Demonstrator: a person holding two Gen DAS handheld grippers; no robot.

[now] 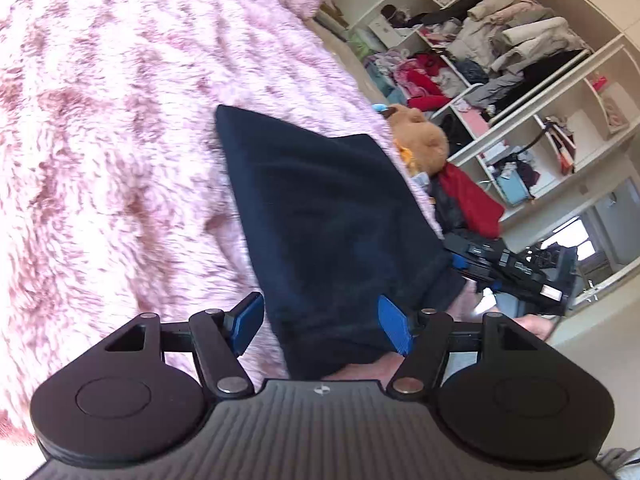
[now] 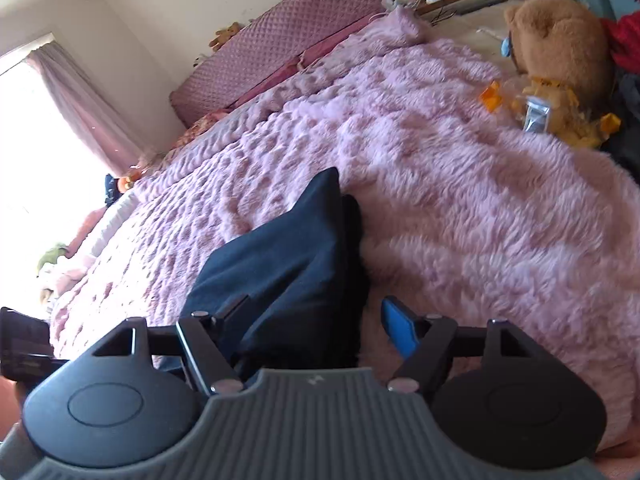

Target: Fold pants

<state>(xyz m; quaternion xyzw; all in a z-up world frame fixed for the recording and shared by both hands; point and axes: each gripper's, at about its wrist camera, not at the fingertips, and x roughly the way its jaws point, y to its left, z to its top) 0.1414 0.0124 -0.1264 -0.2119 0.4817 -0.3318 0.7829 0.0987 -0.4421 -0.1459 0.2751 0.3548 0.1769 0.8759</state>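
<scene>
The dark pants [image 1: 320,216] are lying in a folded bundle on the pink blanket [image 1: 100,140]. The left gripper [image 1: 320,324] and right gripper [image 2: 316,328] are straddling their near edge, jaws spread, probably to grab both corners for another fold.

Dark navy pants [image 1: 332,216] lie plain and unpatterned on a fluffy blanket [image 1: 120,140] of pale pink mottled with deeper rose. Both the left gripper [image 1: 320,324] and the right gripper [image 2: 316,328] show black linkages, bright blue finger pads [image 1: 394,328] and ribbed grey bodies. A tan-brown plush bear [image 2: 560,40] wears yellow trim beside an orange scrap. The headboard [image 2: 280,36] is dusty mauve with a quilted diamond pattern; the curtain [image 2: 80,108] matches in mauve-pink. Cream shelves [image 1: 520,120] hold red, black and beige clothing.
</scene>
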